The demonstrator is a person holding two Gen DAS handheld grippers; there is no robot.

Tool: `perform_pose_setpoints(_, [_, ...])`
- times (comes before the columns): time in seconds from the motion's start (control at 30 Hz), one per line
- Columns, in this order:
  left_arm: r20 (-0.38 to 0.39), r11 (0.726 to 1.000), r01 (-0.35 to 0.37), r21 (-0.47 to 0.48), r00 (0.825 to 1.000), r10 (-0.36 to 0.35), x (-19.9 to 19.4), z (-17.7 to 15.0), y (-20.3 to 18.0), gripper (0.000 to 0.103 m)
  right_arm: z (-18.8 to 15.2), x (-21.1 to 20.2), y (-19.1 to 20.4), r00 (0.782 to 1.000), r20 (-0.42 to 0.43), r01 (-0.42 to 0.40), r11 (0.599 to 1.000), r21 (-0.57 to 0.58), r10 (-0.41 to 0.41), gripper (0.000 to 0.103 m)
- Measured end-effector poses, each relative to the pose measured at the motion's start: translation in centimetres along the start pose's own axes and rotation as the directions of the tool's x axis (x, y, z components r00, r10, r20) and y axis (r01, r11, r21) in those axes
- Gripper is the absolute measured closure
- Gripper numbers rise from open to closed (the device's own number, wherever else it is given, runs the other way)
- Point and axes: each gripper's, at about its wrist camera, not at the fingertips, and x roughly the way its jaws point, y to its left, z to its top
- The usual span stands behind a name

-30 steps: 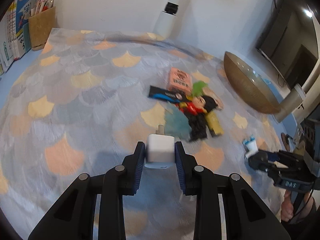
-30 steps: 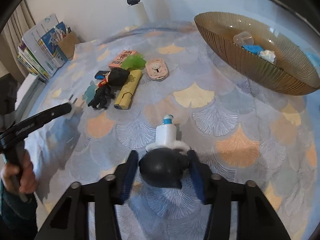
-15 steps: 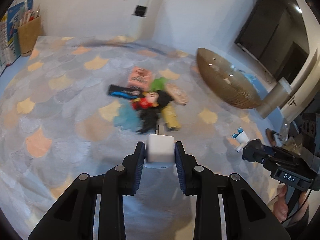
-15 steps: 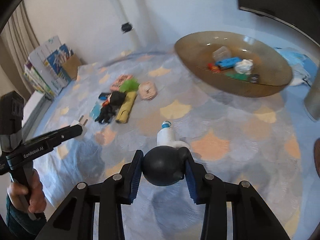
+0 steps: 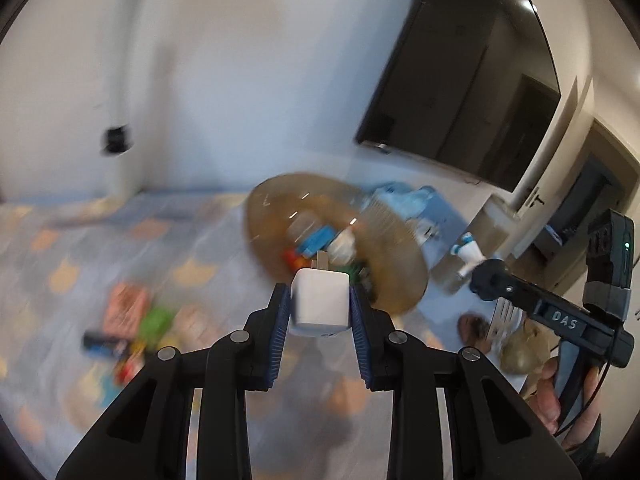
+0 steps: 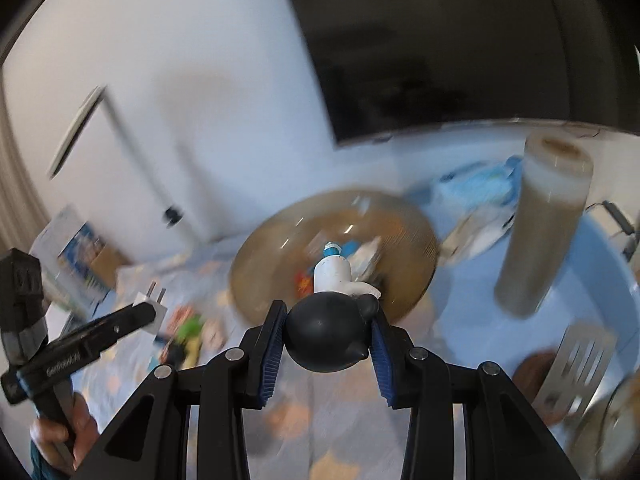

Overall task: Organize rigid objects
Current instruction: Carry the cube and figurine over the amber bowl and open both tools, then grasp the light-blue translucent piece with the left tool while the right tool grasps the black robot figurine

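My left gripper [image 5: 320, 308] is shut on a white plug charger [image 5: 320, 304], prongs forward, held in the air in front of the brown bowl [image 5: 396, 280]. My right gripper [image 6: 326, 336] is shut on a black rubber bulb with a white nozzle [image 6: 328, 320], also in the air facing the bowl [image 6: 412, 240]. The bowl holds several small items, blurred. The left gripper and charger show at the left of the right wrist view [image 6: 150, 304]. The right gripper shows at the right of the left wrist view [image 5: 484, 276].
A blurred pile of toys and a pink box [image 5: 128, 312] lies on the patterned cloth at left. A tall grey cylinder [image 6: 540, 232] stands right of the bowl. A metal spatula [image 6: 576, 364] lies at lower right. A dark TV [image 5: 460, 80] hangs on the wall.
Both grippers rose and swung toward the bowl, carrying the charger and the bulb. The bowl now sits centred ahead of both. The toy pile slid to the lower left.
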Motion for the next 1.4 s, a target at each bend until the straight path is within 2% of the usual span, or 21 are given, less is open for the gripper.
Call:
perform_pose_setpoints(0.1, [-0.024,1.000,0.007,0.007,1.000,-0.007,3.4,1.1,-1.0,0.076,1.4,2.1,-0.4,0.999,-0.020,0.034,0.999,0.005,-0.034,0.064])
perform_pose_setpoints(0.27, [-0.126,1.000,0.013,0.001,0.992,-0.013,9.6,-0.2,-1.1,0.076,1.5,7.3,-1.9,0.987,-0.138,0.083,0.996,0.042,-0.077,0.064])
perform_pose_setpoints(0.37, [-0.161,1.000,0.013,0.009,0.987,-0.011,11.7,-0.8,-1.1,0.076,1.2,9.2,-3.0,0.977,-0.185,0.115,0.992,0.053,-0.104,0.064])
perform_pose_setpoints(0.5, [-0.177,1.000,0.019,0.019,0.984,-0.015,13.0,-1.0,-1.5,0.076,1.2,10.2,-3.7,0.974,-0.197,0.124,0.990,0.063,-0.110,0.064])
perform_pose_setpoints(0.53, [-0.169,0.999,0.014,0.033,0.986,-0.008,13.0,-0.9,-1.8,0.073,1.2,10.3,-3.8,0.973,-0.199,0.133,0.989,0.062,-0.118,0.064])
perform_pose_setpoints(0.57, [-0.158,0.999,0.005,0.046,0.987,0.002,12.8,-0.7,-2.0,0.061,1.4,10.3,-3.8,0.973,-0.192,0.139,0.988,0.060,-0.125,0.064])
perform_pose_setpoints(0.67, [-0.113,0.996,-0.050,0.078,0.992,0.059,11.1,0.2,-2.3,0.050,2.2,8.8,-3.8,0.975,-0.145,0.181,0.981,0.066,-0.170,0.059])
perform_pose_setpoints(0.7, [-0.094,0.996,-0.046,0.076,0.994,0.053,10.0,0.5,-1.9,0.048,2.4,8.0,-3.8,0.979,-0.125,0.172,0.982,0.077,-0.162,0.058])
perform_pose_setpoints(0.83, [0.029,0.997,-0.031,0.065,0.999,0.029,3.1,0.8,-0.7,0.030,2.6,4.3,-3.1,0.992,-0.050,0.117,0.987,0.109,-0.112,0.057])
perform_pose_setpoints(0.93, [0.113,0.999,-0.036,0.028,0.993,0.033,-2.1,0.0,1.0,0.029,2.0,2.7,-1.3,0.997,-0.043,0.071,0.993,0.094,-0.067,0.057])
perform_pose_setpoints(1.03, [0.149,0.996,-0.089,-0.008,0.985,0.089,-5.6,-1.1,2.6,0.029,1.2,1.5,1.6,0.999,-0.040,0.013,0.998,0.058,-0.011,0.057])
perform_pose_setpoints(1.13, [0.159,0.985,-0.165,-0.052,0.972,0.171,-8.4,-3.6,5.2,0.028,-0.7,1.1,4.9,0.997,-0.045,-0.056,0.998,0.009,0.056,0.040])
perform_pose_setpoints(1.27, [0.108,0.955,-0.265,-0.136,0.954,0.280,-9.6,-8.0,10.0,0.027,-5.2,2.7,9.2,0.987,-0.115,-0.121,0.990,-0.070,0.113,0.040])
perform_pose_setpoints(1.4, [0.047,0.920,-0.339,-0.196,0.934,0.354,-8.5,-12.0,14.0,0.027,-10.3,5.9,12.4,0.972,-0.202,-0.150,0.978,-0.148,0.119,0.040])
